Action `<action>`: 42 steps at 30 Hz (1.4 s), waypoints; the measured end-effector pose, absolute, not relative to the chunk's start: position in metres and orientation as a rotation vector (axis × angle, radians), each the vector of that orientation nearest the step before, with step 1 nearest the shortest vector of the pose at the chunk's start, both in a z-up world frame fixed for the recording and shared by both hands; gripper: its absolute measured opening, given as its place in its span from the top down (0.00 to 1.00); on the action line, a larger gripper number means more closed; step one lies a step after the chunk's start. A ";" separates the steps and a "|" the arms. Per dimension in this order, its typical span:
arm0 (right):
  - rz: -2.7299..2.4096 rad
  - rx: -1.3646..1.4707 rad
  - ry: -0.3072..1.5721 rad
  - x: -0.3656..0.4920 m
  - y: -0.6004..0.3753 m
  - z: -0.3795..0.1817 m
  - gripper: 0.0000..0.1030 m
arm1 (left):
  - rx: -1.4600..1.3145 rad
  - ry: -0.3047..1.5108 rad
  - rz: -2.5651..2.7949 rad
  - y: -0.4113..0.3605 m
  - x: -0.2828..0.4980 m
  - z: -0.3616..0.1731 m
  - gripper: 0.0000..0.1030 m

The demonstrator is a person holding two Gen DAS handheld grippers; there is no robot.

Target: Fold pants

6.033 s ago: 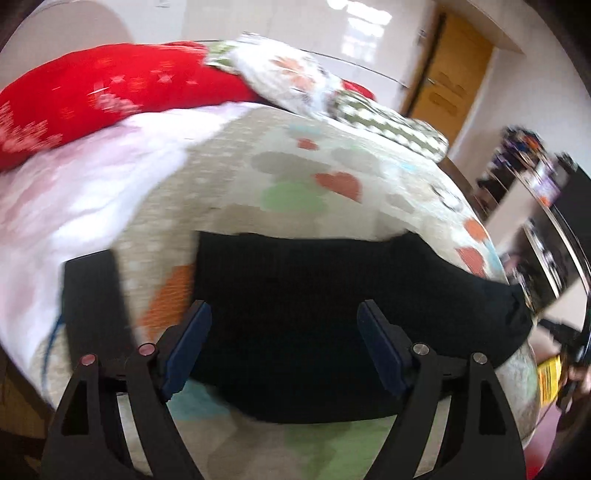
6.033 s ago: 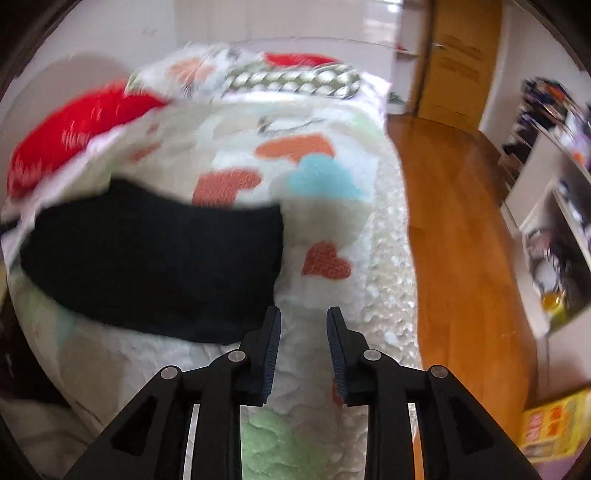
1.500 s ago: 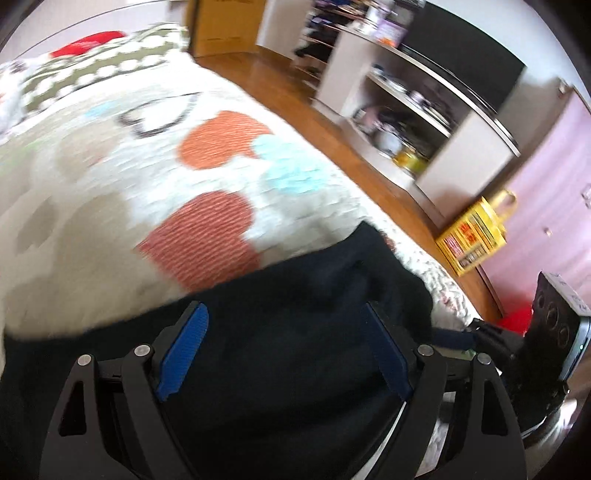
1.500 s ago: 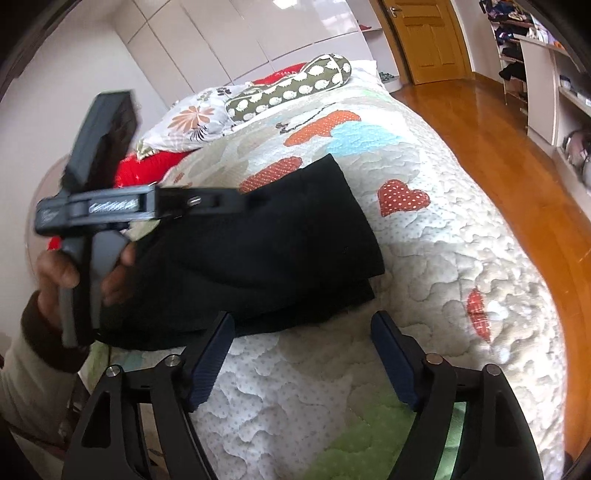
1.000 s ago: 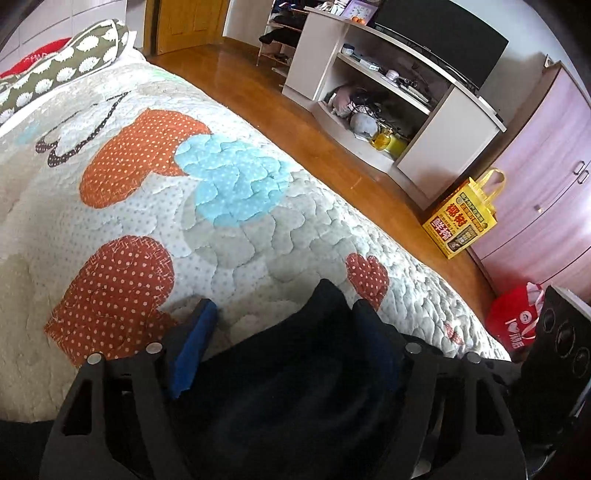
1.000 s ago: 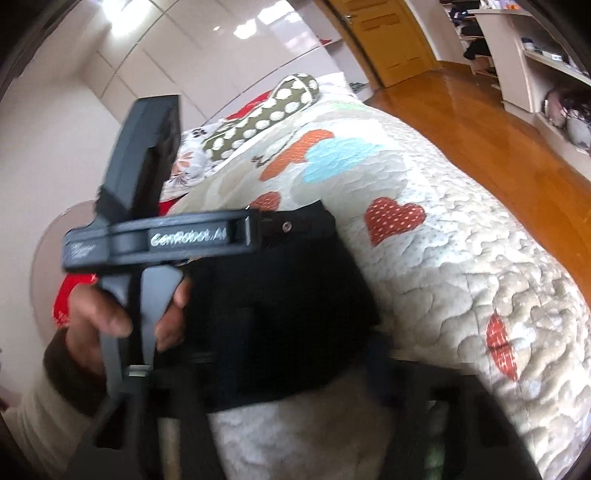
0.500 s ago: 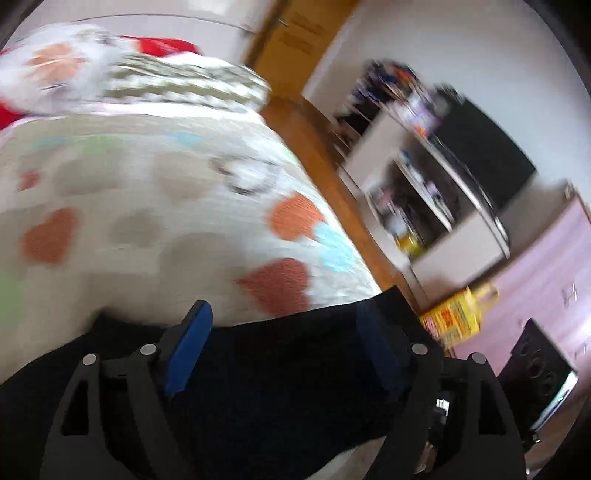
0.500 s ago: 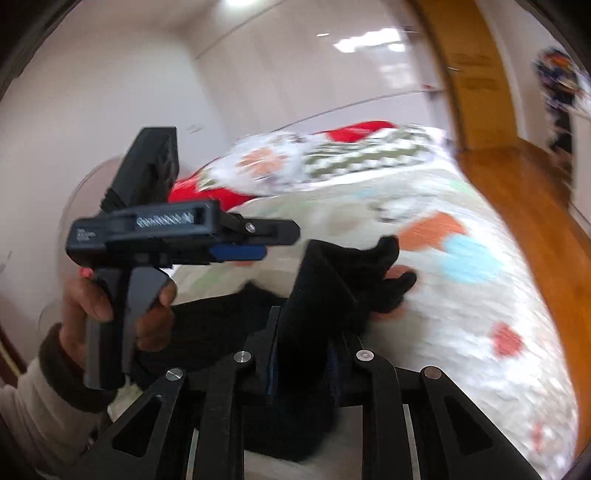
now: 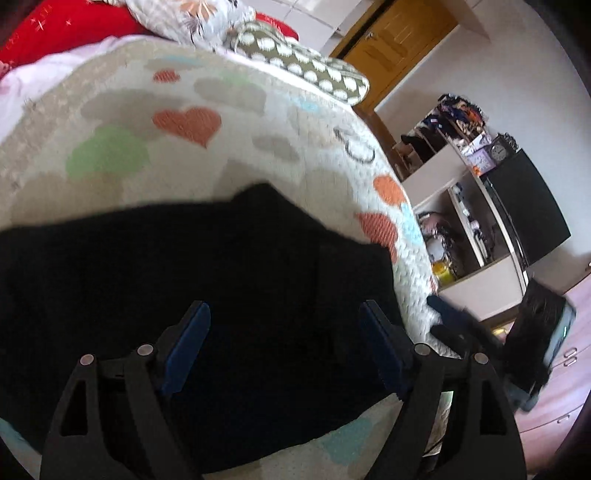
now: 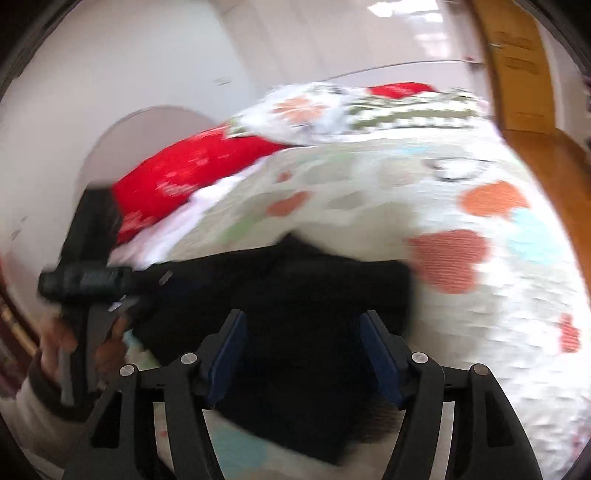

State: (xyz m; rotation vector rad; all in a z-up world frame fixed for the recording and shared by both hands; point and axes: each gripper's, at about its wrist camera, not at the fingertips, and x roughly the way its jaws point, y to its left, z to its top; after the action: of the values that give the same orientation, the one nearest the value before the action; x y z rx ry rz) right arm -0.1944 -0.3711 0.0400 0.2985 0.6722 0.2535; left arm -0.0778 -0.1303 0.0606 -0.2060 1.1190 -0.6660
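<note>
The black pants (image 9: 221,280) lie folded in a thick pile on the heart-patterned quilt (image 9: 184,110); they also show in the right wrist view (image 10: 306,295). My left gripper (image 9: 284,332) hangs open just above the pile, holding nothing. My right gripper (image 10: 303,343) is open over the pile's right part, empty. The right gripper's body (image 9: 532,339) shows at the bed's right edge in the left wrist view. The left gripper and the hand on it (image 10: 88,288) show at the left in the right wrist view.
A red pillow (image 10: 192,173), a floral pillow (image 10: 295,110) and a dotted bolster (image 9: 306,66) lie at the head of the bed. A white shelf unit (image 9: 461,221) with a black TV (image 9: 528,214) stands right of the bed. A wooden door (image 9: 399,33) is behind.
My right gripper has opened and let go of the pants end it carried over; the fold now lies on the pile. My left gripper stays open above it.
</note>
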 end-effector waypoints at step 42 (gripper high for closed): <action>0.138 -0.010 0.782 -0.196 -0.331 0.010 0.43 | -0.049 1.005 -0.500 -0.165 -0.096 0.075 0.51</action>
State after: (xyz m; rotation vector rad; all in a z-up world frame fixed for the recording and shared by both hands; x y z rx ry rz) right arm -0.1962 -0.3315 0.0099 -0.0104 0.7820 0.1383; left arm -0.0958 -0.1652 0.0754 -0.0488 1.0053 -0.5001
